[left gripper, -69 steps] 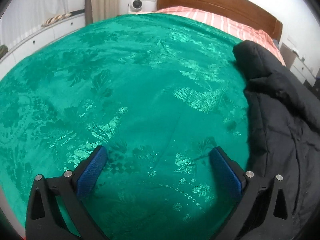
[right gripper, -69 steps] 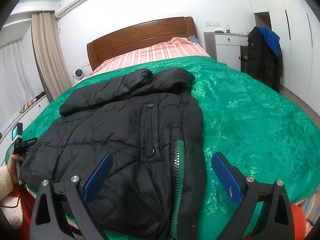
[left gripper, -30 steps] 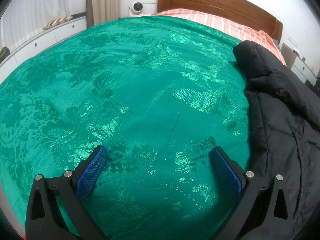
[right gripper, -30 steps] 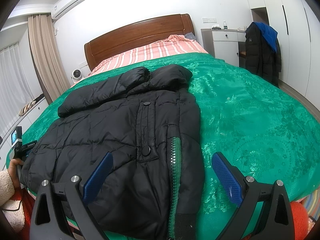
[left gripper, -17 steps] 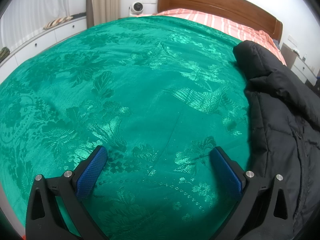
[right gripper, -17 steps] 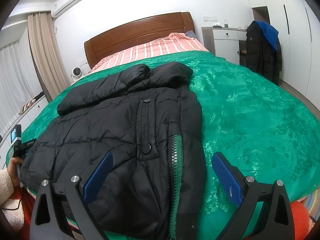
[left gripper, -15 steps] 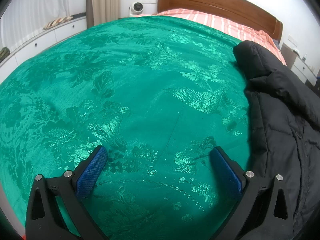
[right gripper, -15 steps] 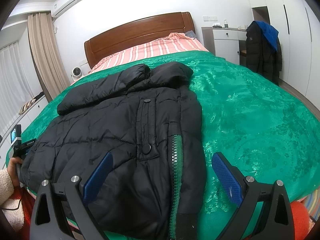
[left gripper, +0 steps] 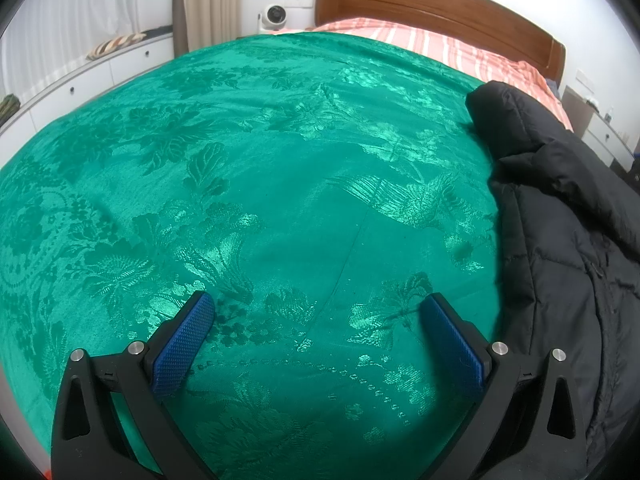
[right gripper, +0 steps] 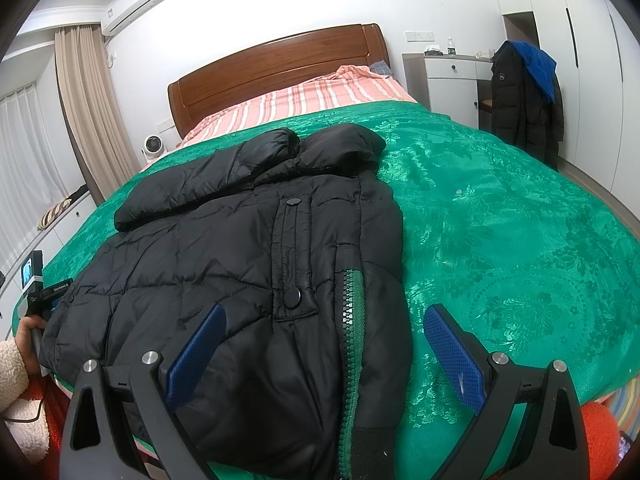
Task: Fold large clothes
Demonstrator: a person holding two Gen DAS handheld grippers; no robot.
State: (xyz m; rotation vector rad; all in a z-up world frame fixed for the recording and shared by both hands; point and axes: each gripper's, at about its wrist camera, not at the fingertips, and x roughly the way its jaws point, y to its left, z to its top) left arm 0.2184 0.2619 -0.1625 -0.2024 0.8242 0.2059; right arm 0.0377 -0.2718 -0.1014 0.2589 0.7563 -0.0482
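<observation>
A black puffer jacket lies flat on the green bedspread, its sides folded in, a green zipper down its right edge and the collar toward the headboard. My right gripper is open and empty, held over the jacket's hem. My left gripper is open and empty over bare bedspread, with the jacket at its right. The left gripper also shows at the far left of the right wrist view, held by a hand.
A wooden headboard and a striped pink sheet are at the far end. A white dresser and a hanging dark coat stand at the right. A small fan and low white drawers are at the left.
The right gripper has drifted slightly, dipping a little toward the jacket's hem. The left gripper has barely moved. Both stay open and the jacket has not moved.
</observation>
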